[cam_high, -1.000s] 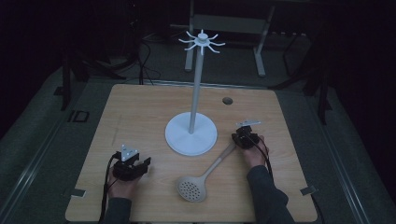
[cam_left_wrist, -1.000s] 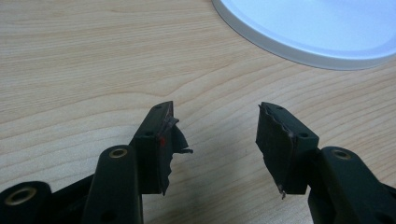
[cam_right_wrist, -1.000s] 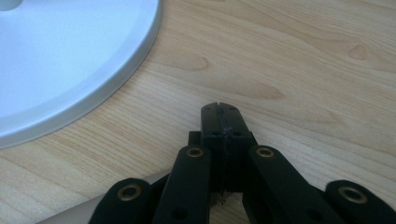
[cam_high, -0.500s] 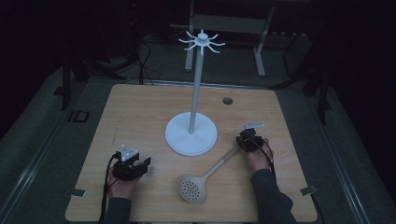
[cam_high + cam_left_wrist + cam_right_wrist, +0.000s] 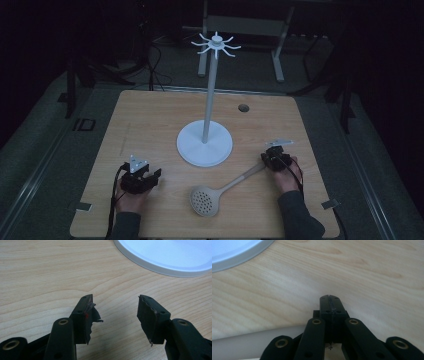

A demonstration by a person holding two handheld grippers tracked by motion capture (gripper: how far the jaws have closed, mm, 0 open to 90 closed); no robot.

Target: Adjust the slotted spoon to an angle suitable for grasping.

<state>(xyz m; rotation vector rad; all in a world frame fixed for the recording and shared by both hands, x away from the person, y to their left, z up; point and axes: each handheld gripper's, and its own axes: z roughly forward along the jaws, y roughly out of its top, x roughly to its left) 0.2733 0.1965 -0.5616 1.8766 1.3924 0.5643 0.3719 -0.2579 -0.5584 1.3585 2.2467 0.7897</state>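
Note:
A white stand with a round base (image 5: 205, 145) and a ring of hooks at its top (image 5: 216, 45) rises from the middle of the wooden table (image 5: 150, 120). A beige slotted spoon (image 5: 204, 201) lies in front of it, handle angled toward the right. My right gripper (image 5: 267, 157) rests at the handle's end. Its jaws are shut against each other (image 5: 329, 298), and the handle (image 5: 249, 342) passes under them at the lower left. My left gripper (image 5: 154, 175) sits low at the front left, open (image 5: 116, 307) and holding nothing, with the base's rim (image 5: 170, 255) ahead of it.
A small dark hole (image 5: 243, 107) sits in the tabletop at the back right. Grey tape marks the front corners (image 5: 82, 206). A metal frame (image 5: 245, 25) stands on the dark floor behind the table. The stand's base rim (image 5: 232, 250) lies close to the right gripper.
My right gripper has slid a little to the right and toward the person, away from the stand's base. The spoon and the left gripper have stayed put.

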